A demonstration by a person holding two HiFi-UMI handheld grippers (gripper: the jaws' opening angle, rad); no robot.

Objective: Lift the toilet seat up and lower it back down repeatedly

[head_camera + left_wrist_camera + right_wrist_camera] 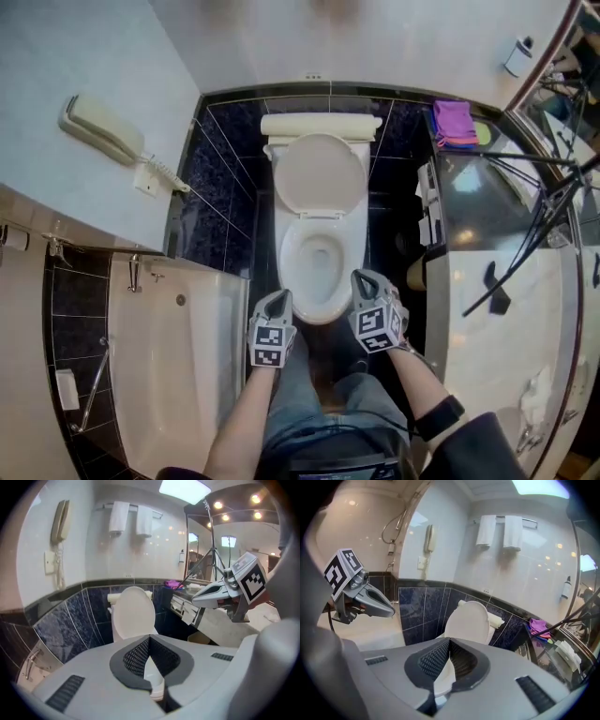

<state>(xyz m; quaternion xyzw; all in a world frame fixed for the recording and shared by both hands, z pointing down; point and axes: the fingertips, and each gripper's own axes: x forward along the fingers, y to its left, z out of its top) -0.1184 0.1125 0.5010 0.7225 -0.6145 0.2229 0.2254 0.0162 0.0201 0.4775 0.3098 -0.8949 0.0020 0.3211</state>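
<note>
- Dark marbled tiles (223,202) back a white toilet, with a bathtub (173,375) at 9 o'clock and a wall phone (101,128) at 10 o'clock.
- Toilet seat (289,267) lies flat on the bowl at 12 o'clock; lid (319,173) stands upright.
- Left gripper (281,298): claw pinched together, empty, just beside the seat's front at 7 o'clock.
- Right gripper (362,279): claw pinched together, empty, at the seat's 4 o'clock edge.
- Both cubes carry square black-and-white markers; no lettering is readable.

Bathtub (178,375) left of toilet (319,253), counter (506,281) right, phone (101,127) on left wall (84,47)
</note>
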